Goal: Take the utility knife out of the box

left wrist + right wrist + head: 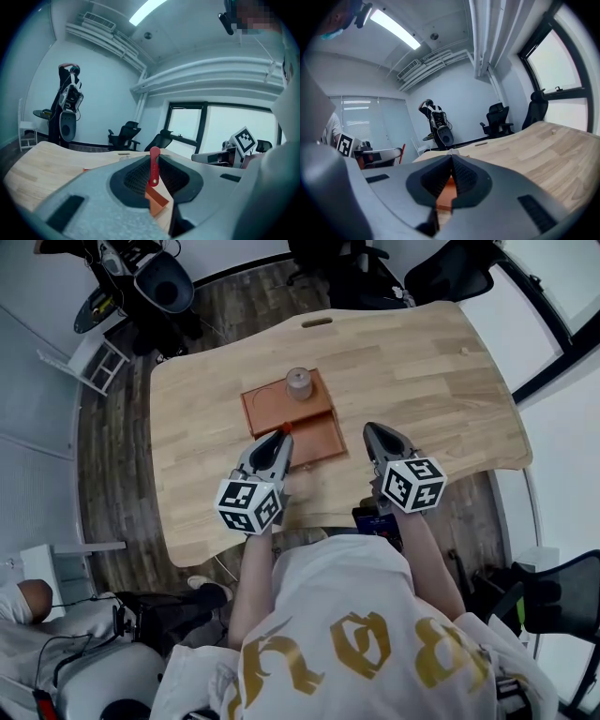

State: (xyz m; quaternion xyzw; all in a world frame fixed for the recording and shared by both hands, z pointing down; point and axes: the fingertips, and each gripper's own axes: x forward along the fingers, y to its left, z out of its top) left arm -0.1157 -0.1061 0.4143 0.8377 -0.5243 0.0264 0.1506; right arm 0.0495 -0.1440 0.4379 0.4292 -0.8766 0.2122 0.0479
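Left gripper view shows the utility knife (153,168), a slim red strip, standing upright and clamped between the dark ribbed fingers (130,178) of the left gripper (279,437), its top end poking out past their tips. Just below and beyond those fingertips lies a corner of the orange box (157,200). From the head view, the left fingertips sit over the box's near left edge, and a speck of red shows at their tips. A small round jar (299,382) stands on the far part of the box, well past the fingers. Off to the right of the box's near edge, the right gripper (378,434) is held level with the left one, its fingers (465,177) pressed together with nothing between them. Everything rests on a pale wooden bench (422,362).
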